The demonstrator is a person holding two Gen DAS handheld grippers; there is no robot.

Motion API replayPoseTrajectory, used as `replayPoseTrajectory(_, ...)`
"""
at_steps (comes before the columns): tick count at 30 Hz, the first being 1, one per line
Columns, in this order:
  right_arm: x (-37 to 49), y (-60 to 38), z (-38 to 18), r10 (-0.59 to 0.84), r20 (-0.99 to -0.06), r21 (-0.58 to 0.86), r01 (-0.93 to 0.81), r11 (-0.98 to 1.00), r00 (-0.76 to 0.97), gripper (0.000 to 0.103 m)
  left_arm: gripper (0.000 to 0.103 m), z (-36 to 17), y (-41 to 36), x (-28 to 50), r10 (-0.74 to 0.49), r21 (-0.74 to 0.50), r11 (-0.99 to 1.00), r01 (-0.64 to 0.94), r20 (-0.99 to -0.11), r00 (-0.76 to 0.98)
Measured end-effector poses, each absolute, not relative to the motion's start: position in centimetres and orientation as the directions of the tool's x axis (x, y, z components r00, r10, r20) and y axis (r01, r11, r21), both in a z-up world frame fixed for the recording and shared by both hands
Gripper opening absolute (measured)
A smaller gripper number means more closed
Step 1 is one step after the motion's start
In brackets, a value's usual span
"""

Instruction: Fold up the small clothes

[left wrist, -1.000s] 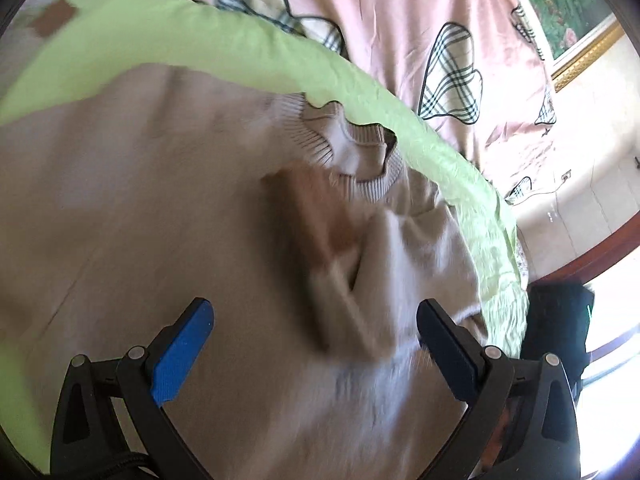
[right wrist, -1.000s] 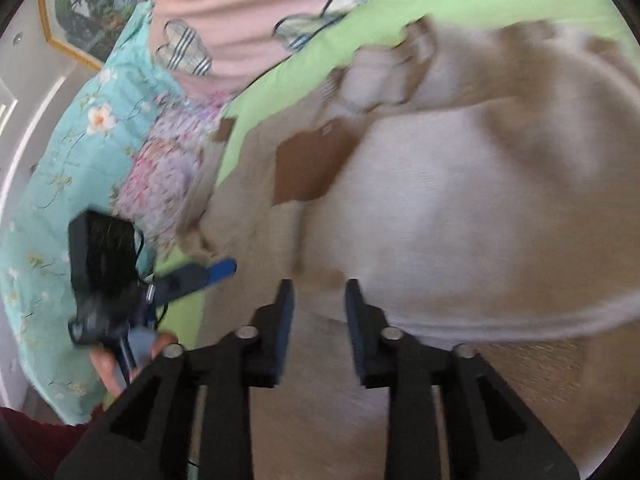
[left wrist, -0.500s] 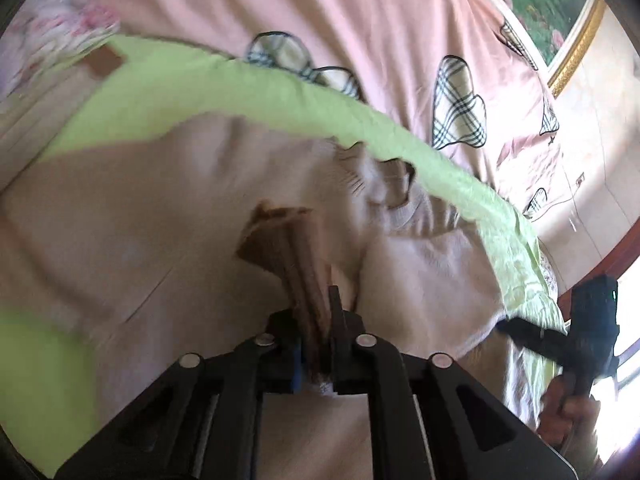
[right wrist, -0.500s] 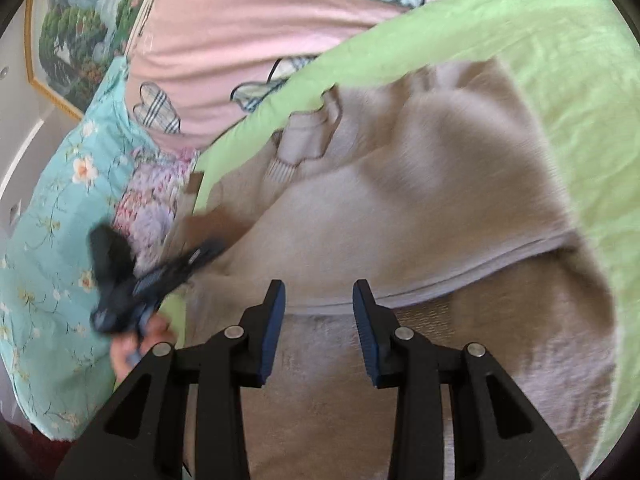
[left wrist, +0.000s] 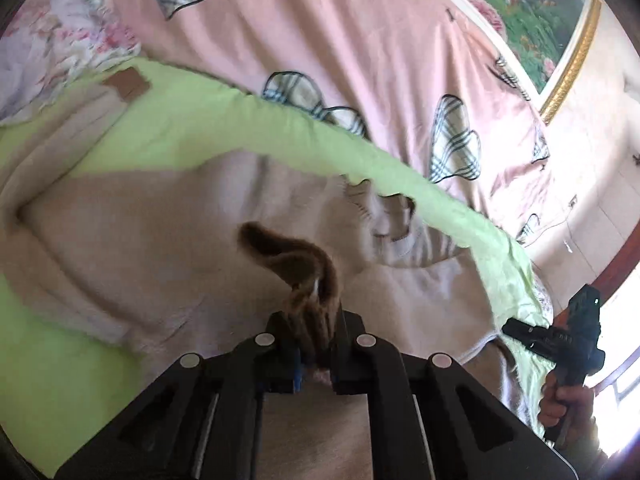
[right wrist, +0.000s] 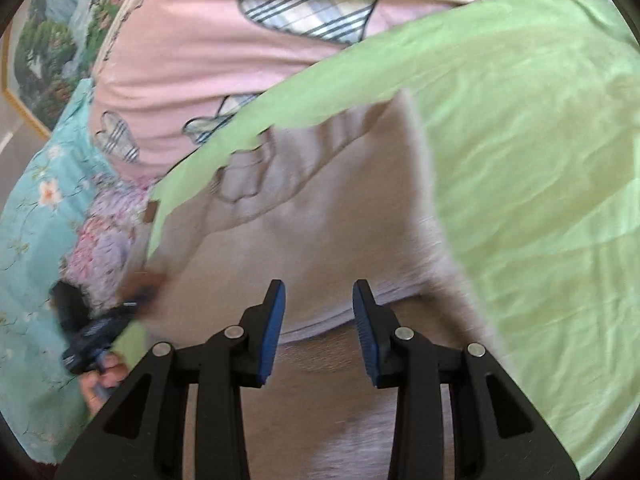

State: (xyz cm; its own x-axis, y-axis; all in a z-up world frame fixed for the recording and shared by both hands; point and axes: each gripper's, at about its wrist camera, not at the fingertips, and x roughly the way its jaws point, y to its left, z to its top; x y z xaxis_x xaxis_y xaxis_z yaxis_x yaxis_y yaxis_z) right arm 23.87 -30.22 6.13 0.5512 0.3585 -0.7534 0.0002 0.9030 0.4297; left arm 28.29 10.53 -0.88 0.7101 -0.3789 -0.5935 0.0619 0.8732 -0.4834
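**Jaws clenched on a brown patch, sweater on the bed**

Jaws of the left gripper [left wrist: 316, 354] are clamped on the brown patch [left wrist: 296, 264] of a beige sweater [left wrist: 132, 240], spread on a green sheet [right wrist: 540, 160]. Right gripper [right wrist: 319, 328] jaws are parted; the fabric edge between them is blurred, contact unclear.

A small beige knitted sweater [left wrist: 168, 248] is lying spread across a lime-green sheet [left wrist: 192, 120], its ribbed round collar [left wrist: 394, 220] pointing toward one o'clock in the left wrist view, right against the sheet's raised edge. A brown patch [left wrist: 298, 260] sewn on it is being pinched up into a curling ridge at the centre, running toward six o'clock. Its body is bunching in soft folds toward nine o'clock. In the right wrist view the sweater [right wrist: 332, 216] is showing a folded-over layer whose hem [right wrist: 316, 326] is crossing at six o'clock.
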Motion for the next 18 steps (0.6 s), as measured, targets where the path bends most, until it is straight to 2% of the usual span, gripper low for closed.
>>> replayPoseTrajectory(3, 25.2, -31.2, 5.9, 0.292, -0.778, 0.370, 0.032, 0.928, 0.556, 0.037, 0.015, -3.9, 11.5, 29.0, -0.430, -0.534, 0.845, 0.012, -0.666, 0.610)
replayPoseTrajectory(5, 26.1, -31.5, 5.9, 0.264, -0.785, 0.344, 0.039, 0.938, 0.561, 0.037, 0.029, -4.7, 11.7, 29.4, -0.462, -0.565, 0.825, 0.008, -0.667, 0.584)
replayPoseTrajectory(6, 26.5, -31.6, 5.9, 0.253, -0.789, 0.331, 0.040, 0.943, 0.560, 0.039, 0.040, -4.8, 11.6, 29.6, -0.466, -0.565, 0.825, 0.008, -0.671, 0.577)
replayPoseTrajectory(7, 27.0, -31.7, 5.8, 0.235, -0.796, 0.312, 0.046, 0.949, 0.558, 0.044, 0.042, -4.8, 11.5, 29.9, -0.466, -0.564, 0.826, 0.010, -0.670, 0.578)
replayPoseTrajectory(9, 27.8, -31.8, 5.5, 0.208, -0.804, 0.283, 0.051, 0.958, 0.556, 0.051, 0.034, -4.3, 11.4, 30.4, -0.441, -0.537, 0.843, 0.017, -0.674, 0.592)
replayPoseTrajectory(10, 28.3, -31.9, 5.3, 0.193, -0.810, 0.268, 0.056, 0.962, 0.554, 0.053, 0.010, -4.1, 11.2, 30.6, -0.427, -0.519, 0.854, 0.024, -0.676, 0.601)
replayPoseTrajectory(11, 28.7, -31.9, 5.0, 0.185, -0.816, 0.259, 0.061, 0.964, 0.548, 0.053, 0.002, -3.8, 10.9, 30.8, -0.417, -0.503, 0.864, 0.036, -0.674, 0.610)
replayPoseTrajectory(12, 29.4, -32.0, 4.5, 0.180, -0.827, 0.253, 0.067, 0.965, 0.532, 0.053, 0.005, -3.4, 10.9, 30.6, -0.403, -0.492, 0.870, 0.036, -0.668, 0.626)
replayPoseTrajectory(15, 30.4, -31.9, 3.1, 0.172, -0.849, 0.247, 0.086, 0.965, 0.500, 0.053, 0.005, -2.4, 11.7, 28.9, -0.352, -0.464, 0.886, 0.026, -0.633, 0.690)
replayPoseTrajectory(18, 30.7, -31.7, 2.3, 0.182, -0.848, 0.255, 0.082, 0.963, 0.497, 0.053, 0.005, -3.8, 12.7, 28.6, -0.335, -0.455, 0.890, -0.013, -0.673, 0.659)
